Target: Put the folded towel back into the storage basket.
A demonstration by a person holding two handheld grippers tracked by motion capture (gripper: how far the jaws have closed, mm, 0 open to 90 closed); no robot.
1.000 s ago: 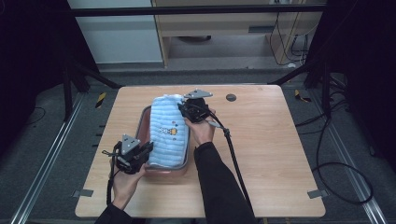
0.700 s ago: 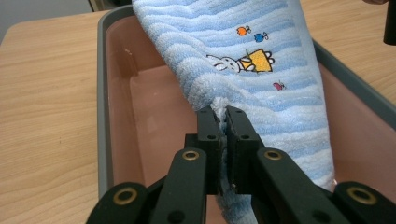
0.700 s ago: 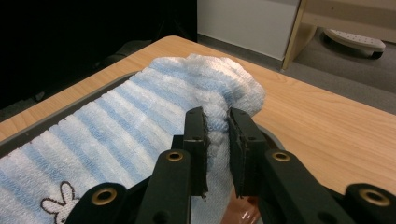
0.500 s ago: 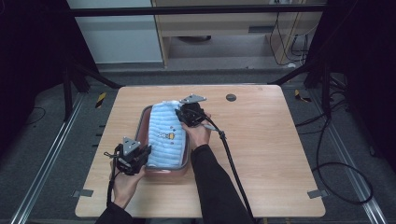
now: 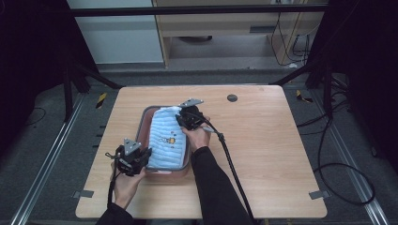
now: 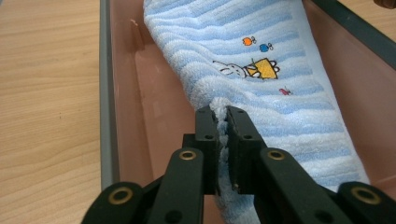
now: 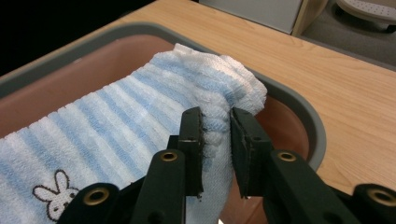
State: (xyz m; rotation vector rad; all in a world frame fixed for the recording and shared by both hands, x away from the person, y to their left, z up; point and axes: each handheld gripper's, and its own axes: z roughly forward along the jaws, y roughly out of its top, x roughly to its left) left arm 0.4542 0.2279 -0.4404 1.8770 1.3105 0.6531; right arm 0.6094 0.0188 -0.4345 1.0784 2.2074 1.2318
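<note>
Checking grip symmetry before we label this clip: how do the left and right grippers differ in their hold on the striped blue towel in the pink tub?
The left gripper pinches the blue-and-white striped terry towel at its near end; the right gripper pinches the far end. The left jaws sit nearly together on a thin fold; the right jaws stand wider, around a thicker bunch. Both have just been opening slightly, towel between them, over the pink plastic tub.

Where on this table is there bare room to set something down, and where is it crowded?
The table is bare right of the right gripper, up to the small dark disc near the far edge. A narrower bare strip runs left of the tray. It is crowded at the tray, where the striped towel lies and the left gripper pinches it.
</note>
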